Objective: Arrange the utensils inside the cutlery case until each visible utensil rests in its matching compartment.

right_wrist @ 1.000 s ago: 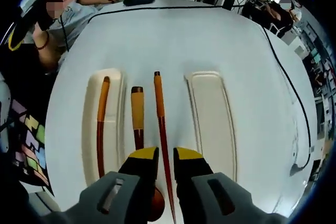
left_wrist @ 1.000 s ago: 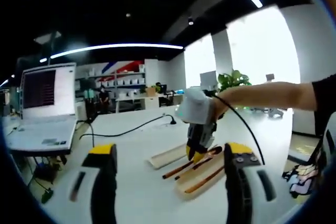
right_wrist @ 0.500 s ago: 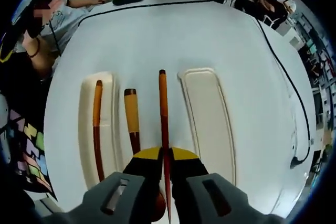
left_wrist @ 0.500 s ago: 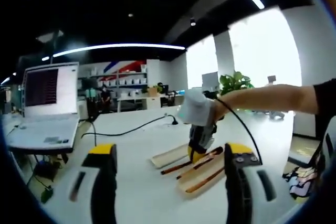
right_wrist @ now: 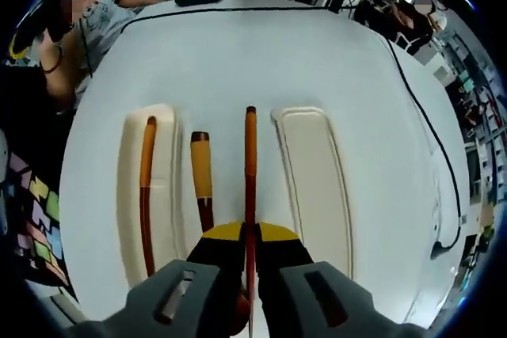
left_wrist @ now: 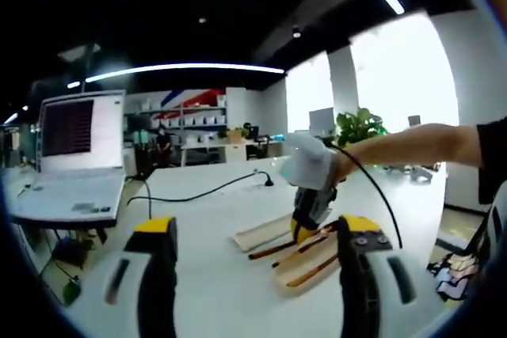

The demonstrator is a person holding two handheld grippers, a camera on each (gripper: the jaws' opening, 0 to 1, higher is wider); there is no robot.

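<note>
Three wooden utensils are showing in the right gripper view: one (right_wrist: 146, 187) lying at the left, one (right_wrist: 202, 180) in the middle, and one (right_wrist: 250, 172) right of centre. Two cream case halves are flanking them, one (right_wrist: 170, 195) at the left, one (right_wrist: 317, 187) at the right. One laptop (left_wrist: 75, 156) is sitting at the left of the left gripper view.

Your right gripper (right_wrist: 247, 237) points down at the table with its yellow-tipped jaws pressed together on a thin stick, which runs straight out ahead between them. In the left gripper view your bare right forearm (left_wrist: 412, 142) reaches in from the right, the hand at the gripper's white body. Your left gripper (left_wrist: 257, 231) hangs level, jaws spread wide apart, gripping nothing.
</note>
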